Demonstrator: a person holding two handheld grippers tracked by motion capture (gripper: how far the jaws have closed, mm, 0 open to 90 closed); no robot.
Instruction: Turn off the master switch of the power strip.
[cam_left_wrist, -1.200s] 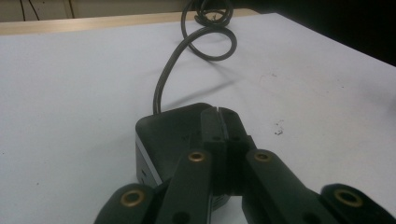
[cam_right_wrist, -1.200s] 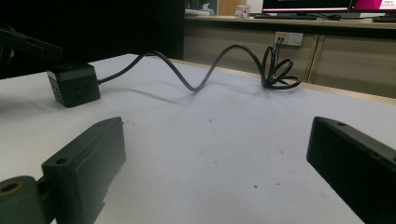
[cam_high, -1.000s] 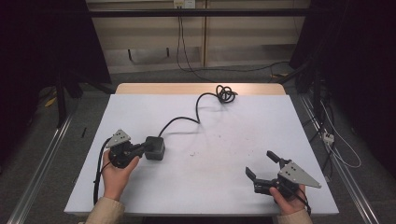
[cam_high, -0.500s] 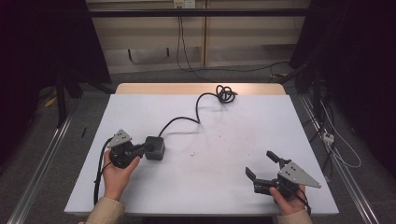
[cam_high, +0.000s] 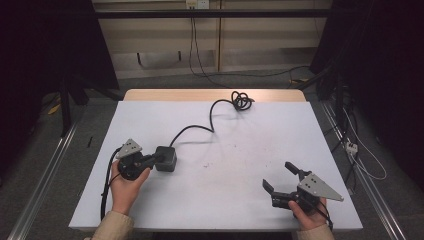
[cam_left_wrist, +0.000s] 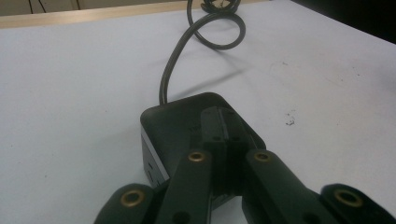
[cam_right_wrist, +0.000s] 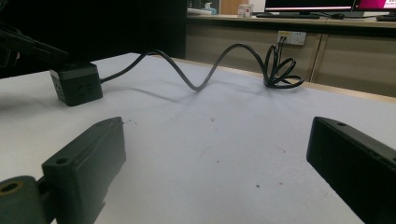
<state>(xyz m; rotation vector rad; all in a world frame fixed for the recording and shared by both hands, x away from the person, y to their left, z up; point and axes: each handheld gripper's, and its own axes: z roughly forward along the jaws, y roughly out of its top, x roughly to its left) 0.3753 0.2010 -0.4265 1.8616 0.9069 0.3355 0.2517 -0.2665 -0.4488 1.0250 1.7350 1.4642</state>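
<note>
A black cube-shaped power socket (cam_high: 166, 158) (cam_left_wrist: 170, 122) (cam_right_wrist: 77, 84) sits on the left part of the white table (cam_high: 240, 145). Its black cable (cam_high: 210, 118) (cam_left_wrist: 173, 65) (cam_right_wrist: 210, 70) runs to a coil (cam_high: 241, 100) at the far edge. My left gripper (cam_high: 153, 160) (cam_left_wrist: 223, 116) is shut, its joined tips lying against the top of the cube without clamping it. At the near right, my right gripper (cam_high: 276, 175) (cam_right_wrist: 217, 140) stands open just above the table with nothing between its fingers, pointing towards the cube.
The coil's cable drops off the table's far wooden edge (cam_high: 200, 94) towards a wall socket (cam_right_wrist: 292, 37). Loose cables (cam_high: 360, 155) lie on the floor to the right. Metal rails (cam_high: 45, 175) run along both sides of the table.
</note>
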